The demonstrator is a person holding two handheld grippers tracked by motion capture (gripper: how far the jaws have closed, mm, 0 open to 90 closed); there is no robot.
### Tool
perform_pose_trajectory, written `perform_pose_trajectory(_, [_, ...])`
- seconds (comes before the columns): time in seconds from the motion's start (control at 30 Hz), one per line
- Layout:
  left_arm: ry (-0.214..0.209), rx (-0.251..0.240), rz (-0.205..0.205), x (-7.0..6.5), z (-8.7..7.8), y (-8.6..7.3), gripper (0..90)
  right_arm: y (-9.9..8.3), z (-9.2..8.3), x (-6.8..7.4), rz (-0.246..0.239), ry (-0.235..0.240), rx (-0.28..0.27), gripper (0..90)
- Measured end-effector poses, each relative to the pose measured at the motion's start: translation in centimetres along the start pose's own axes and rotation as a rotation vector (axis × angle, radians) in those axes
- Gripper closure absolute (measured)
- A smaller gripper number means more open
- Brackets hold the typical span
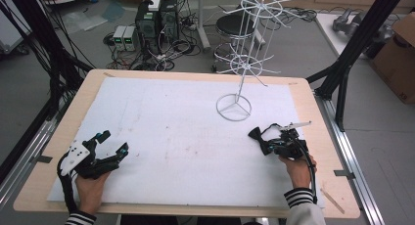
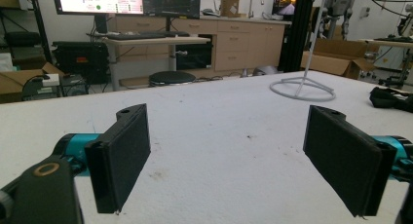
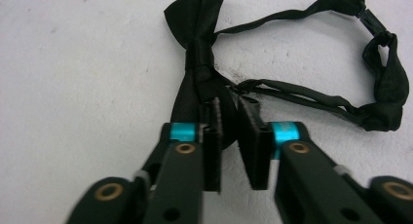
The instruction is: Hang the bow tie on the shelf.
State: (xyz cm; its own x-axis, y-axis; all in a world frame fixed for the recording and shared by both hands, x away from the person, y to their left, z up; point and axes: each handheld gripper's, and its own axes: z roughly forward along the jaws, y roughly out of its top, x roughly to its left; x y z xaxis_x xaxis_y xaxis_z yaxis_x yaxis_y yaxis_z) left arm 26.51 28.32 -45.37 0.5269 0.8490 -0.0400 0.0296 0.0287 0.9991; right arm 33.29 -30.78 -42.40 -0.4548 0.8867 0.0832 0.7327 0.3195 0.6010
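Note:
A black bow tie [image 1: 256, 136] with a thin neck strap lies on the white mat [image 1: 171, 132] at the right. My right gripper [image 1: 267, 146] comes at it from the near side. In the right gripper view the bow tie [image 3: 197, 39] has its lower wing between the jaws, and the right gripper [image 3: 229, 112] is nearly closed on that wing. The strap [image 3: 311, 95] loops off to the right on the mat. My left gripper [image 1: 113, 141] rests at the mat's near left, wide open. In its own view the left gripper [image 2: 226, 160] holds nothing between the pads.
A white wire display rack [image 1: 235, 106] stands on its ring base at the back right of the mat, with spoked tiers above. Its base [image 2: 303, 90] shows far off in the left gripper view. Black frame posts [image 1: 342, 73] flank the table's right edge.

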Motion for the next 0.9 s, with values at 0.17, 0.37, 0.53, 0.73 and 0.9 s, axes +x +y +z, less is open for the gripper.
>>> perform_pose_trajectory(0.17, [-0.001, 0.001, 0.003, 0.0, 0.0, 0.0, 17.6, -0.1, -0.1, 0.1, 0.008, 0.011, -0.011, 85.6])
perform_pose_trajectory(0.37, [-0.002, 0.001, 0.002, 0.0, 0.0, 0.0, 17.6, -0.2, -0.3, 0.3, -0.011, 0.019, -0.032, 85.7])
perform_pose_trajectory(0.53, [-0.002, 0.001, 0.001, 0.0, 0.0, 0.0, 17.6, -0.3, -0.8, 0.7, -0.021, 0.05, -0.104, 85.8])
perform_pose_trajectory(0.73, [-0.002, 0.001, 0.002, 0.0, 0.0, 0.0, 17.6, -0.3, -2.0, 1.3, -0.045, 0.058, -0.24, 86.1])
perform_pose_trajectory(0.9, [-0.002, 0.002, 0.004, 0.0, 0.0, 0.0, 17.6, -0.2, -2.9, 1.6, -0.081, 0.035, -0.331, 86.2])
